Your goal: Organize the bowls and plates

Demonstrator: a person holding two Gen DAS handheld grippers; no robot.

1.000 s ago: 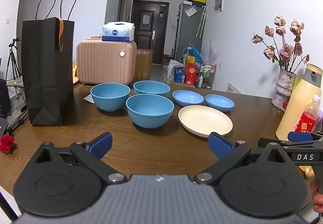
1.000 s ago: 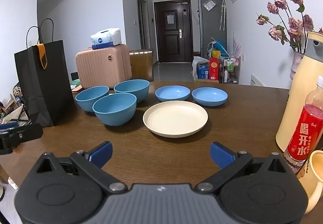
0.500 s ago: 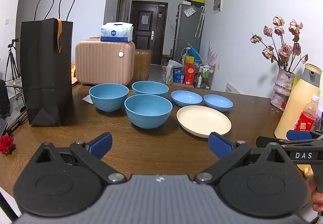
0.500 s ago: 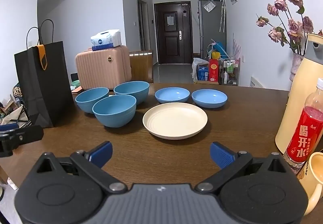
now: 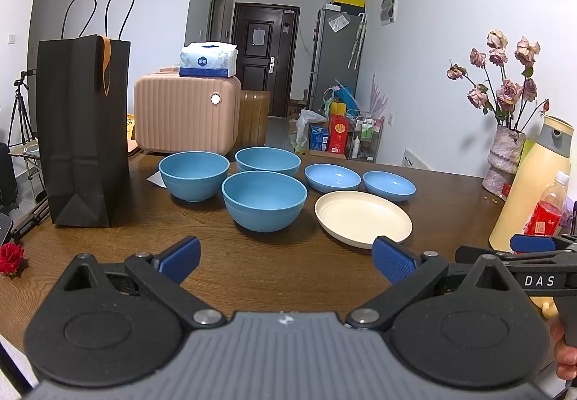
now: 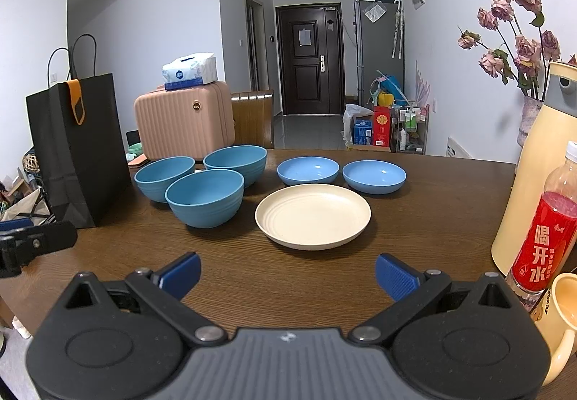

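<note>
Both tools, left point(image 5: 285, 257) and right point(image 6: 286, 272), are wide open and hold nothing. Ahead of them on the counter point(image 6: 432, 205) stand three bowls point(image 6: 205, 197) and the plates point(image 6: 313, 216). I think it is best to grip a bowl by its rim and nest it straight down.

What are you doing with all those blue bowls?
A person holds two claws over a wooden table, getting ready to tidy the dishes. Both the left claw and the right claw are open and hold nothing. Nothing is stacked yet: three deep blue bowls sit grouped on the left, two shallow blue dishes sit side by side at the back, and a cream plate lies in front of them.
</note>
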